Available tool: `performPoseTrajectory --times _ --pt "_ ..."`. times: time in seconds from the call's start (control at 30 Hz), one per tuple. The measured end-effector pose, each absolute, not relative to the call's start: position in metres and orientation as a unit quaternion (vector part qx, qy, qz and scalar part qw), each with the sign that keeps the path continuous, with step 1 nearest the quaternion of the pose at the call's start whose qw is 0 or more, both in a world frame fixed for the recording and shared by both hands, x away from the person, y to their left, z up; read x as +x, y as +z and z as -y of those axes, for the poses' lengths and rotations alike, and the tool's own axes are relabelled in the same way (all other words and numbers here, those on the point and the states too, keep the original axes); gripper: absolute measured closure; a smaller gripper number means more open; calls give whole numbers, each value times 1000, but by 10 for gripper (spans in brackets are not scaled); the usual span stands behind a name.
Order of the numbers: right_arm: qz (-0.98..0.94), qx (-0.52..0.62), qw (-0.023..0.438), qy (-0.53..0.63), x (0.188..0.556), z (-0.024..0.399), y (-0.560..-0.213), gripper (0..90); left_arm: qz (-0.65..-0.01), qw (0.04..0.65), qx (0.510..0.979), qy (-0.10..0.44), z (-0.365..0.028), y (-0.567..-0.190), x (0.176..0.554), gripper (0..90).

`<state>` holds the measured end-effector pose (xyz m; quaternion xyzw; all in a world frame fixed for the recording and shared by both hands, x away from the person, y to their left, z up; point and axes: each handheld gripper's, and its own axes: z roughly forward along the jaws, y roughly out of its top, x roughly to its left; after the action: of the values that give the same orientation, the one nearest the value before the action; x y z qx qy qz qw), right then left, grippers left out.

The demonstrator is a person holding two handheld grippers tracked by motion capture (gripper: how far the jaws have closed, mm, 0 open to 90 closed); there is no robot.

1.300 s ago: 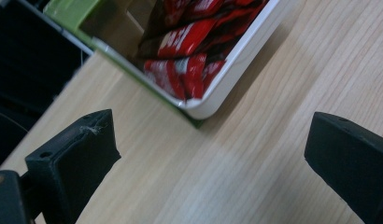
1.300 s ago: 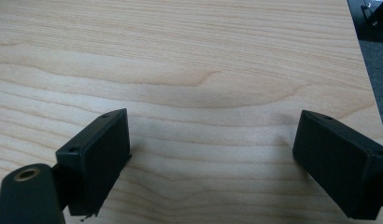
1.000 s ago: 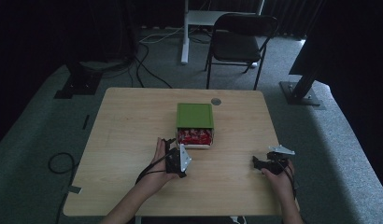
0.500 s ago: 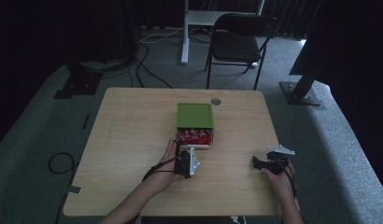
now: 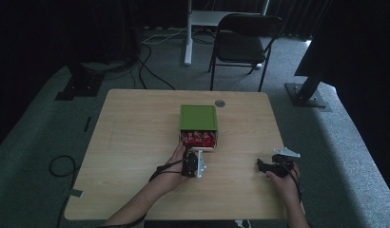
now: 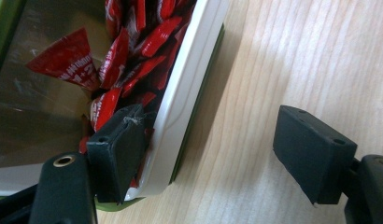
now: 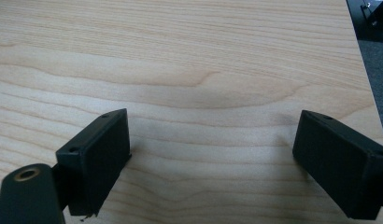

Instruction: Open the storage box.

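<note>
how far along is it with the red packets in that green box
Early. Done: the left gripper has reached the green box, one jaw inside among the red packets, the other outside its white rim, closing. No packet lies on the table. The right gripper hovers open.

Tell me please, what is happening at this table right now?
A person works with two grippers at a wooden table. The left gripper is at the open end of a green box of red packets. Its jaws have just been closing, one inside among the packets, the other outside the white rim, nothing pinched yet. The right gripper is open over bare wood.
</note>
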<state>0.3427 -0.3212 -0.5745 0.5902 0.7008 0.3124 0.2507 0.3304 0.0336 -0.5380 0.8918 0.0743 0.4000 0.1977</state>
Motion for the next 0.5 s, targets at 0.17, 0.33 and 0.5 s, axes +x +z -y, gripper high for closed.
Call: performPoseTrajectory --times 0.17,0.33,0.5 --pt "-701 590 251 312 343 321 -575 105 -70 185 895 400 -31 -538 333 293" --pt "-701 590 251 312 343 321 -575 105 -48 168 896 409 -29 -538 337 373" --pt "-701 590 251 312 343 321 -575 105 -22 139 890 433 -27 -541 337 444"
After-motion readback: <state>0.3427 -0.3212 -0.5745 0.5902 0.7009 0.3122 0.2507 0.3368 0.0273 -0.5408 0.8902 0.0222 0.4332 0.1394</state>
